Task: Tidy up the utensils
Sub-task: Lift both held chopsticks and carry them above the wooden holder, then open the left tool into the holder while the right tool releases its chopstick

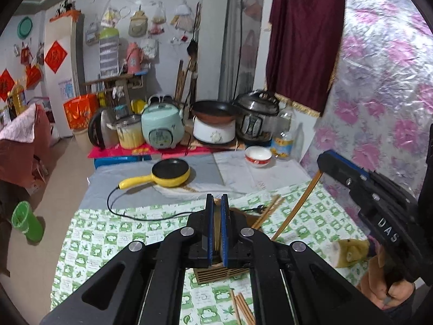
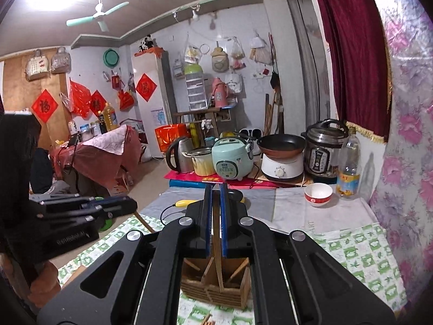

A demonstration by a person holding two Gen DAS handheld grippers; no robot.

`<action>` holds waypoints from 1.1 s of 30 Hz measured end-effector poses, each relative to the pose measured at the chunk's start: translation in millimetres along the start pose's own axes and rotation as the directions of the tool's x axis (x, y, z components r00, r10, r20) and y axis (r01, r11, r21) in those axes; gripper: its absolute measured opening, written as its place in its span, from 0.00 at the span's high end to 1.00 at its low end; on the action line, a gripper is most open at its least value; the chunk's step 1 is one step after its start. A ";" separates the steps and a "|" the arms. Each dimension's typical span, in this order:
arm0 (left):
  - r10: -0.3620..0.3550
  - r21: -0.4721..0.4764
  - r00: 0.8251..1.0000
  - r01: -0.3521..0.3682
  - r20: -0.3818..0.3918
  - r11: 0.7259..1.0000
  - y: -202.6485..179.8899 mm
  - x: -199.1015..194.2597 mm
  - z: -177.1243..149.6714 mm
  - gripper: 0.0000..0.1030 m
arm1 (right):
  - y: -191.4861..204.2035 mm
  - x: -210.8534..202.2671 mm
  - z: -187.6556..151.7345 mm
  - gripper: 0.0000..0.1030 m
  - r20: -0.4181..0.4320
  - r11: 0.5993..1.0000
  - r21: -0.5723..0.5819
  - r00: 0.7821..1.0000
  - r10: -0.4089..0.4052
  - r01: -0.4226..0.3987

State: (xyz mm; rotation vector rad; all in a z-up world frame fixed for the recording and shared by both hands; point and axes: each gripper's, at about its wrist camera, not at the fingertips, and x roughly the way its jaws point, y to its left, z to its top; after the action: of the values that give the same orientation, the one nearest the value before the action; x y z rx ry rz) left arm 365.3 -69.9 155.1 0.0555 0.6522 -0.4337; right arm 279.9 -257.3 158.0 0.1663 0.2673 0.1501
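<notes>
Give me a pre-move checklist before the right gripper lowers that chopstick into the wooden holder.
1. Right gripper clamped on the chopstick: ok.
2. Chopstick tip inside the wooden holder: ok, between its dividers.
3. Left gripper steadying the holder: cannot tell; its jaws are nearly shut over the wooden holder.
4. Holder upright on the tablecloth: ok.
5. Loose chopsticks remaining: not ok, several lie on the cloth.
</notes>
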 end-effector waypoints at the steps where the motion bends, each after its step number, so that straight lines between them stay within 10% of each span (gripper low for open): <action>1: 0.000 -0.005 1.000 0.000 -0.010 1.000 3.7 7.9 -1.8 0.95 | -2.3 10.9 -3.5 0.94 -0.010 1.000 0.006 1.000 0.000 0.000; 5: -0.025 -0.027 0.999 0.024 -0.047 0.999 18.6 34.7 -15.9 0.90 | -13.4 37.7 -24.2 0.92 -0.038 0.999 0.034 0.999 0.003 -0.001; 8: -0.004 -0.049 0.999 0.002 -0.041 0.999 26.0 39.6 -23.5 0.44 | -18.7 44.0 -36.1 0.89 -0.045 0.999 0.039 0.999 -0.020 0.022; 24: 0.051 -0.070 0.998 -0.054 -0.035 0.996 39.8 5.8 -46.5 0.37 | -25.7 12.6 -49.2 0.89 -0.080 0.998 0.058 0.997 -0.009 0.013; 33: 0.071 -0.127 0.997 -0.075 -0.036 0.989 47.3 -32.1 -85.0 0.28 | -23.4 -39.1 -67.5 0.68 -0.089 0.995 0.101 0.996 -0.001 0.010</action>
State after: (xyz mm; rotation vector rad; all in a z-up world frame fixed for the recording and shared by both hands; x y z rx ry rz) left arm 312.9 0.8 102.6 -0.0362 0.7060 -0.3203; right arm 227.1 -277.1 99.3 0.2605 0.3647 0.1390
